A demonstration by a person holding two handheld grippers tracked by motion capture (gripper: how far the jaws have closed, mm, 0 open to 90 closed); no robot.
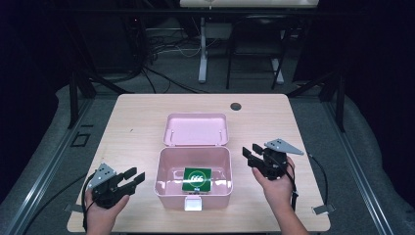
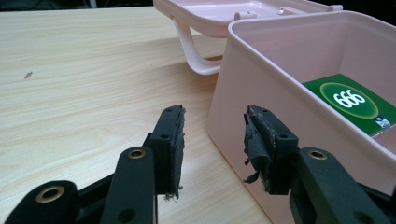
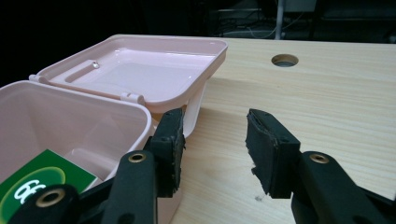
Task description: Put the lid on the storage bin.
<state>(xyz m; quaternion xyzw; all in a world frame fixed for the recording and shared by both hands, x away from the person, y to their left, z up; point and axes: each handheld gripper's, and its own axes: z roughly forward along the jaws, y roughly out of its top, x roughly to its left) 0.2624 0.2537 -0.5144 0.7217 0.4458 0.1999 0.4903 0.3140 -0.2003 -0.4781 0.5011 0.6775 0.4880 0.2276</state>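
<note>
A pink plastic box (image 1: 164,182) stands open at the middle of the wooden table, its lid (image 1: 195,129) folded flat behind it. Inside lies a green card (image 1: 197,179) printed "666"; the card (image 2: 352,100) also shows in the left gripper view, and part of the card (image 3: 39,184) in the right gripper view. My left gripper (image 1: 135,177) is open and empty just left of the box (image 2: 261,65), near its wall. To the right of the box (image 3: 70,116), my right gripper (image 1: 249,152) is held open, nothing between its fingers.
A white latch tab (image 1: 193,203) hangs at the box's front. A round cable hole (image 1: 236,106) sits in the table near the far edge. A curved pink handle (image 2: 191,46) hangs under the lid. Dark floor, cables and a desk leg (image 1: 202,54) lie beyond.
</note>
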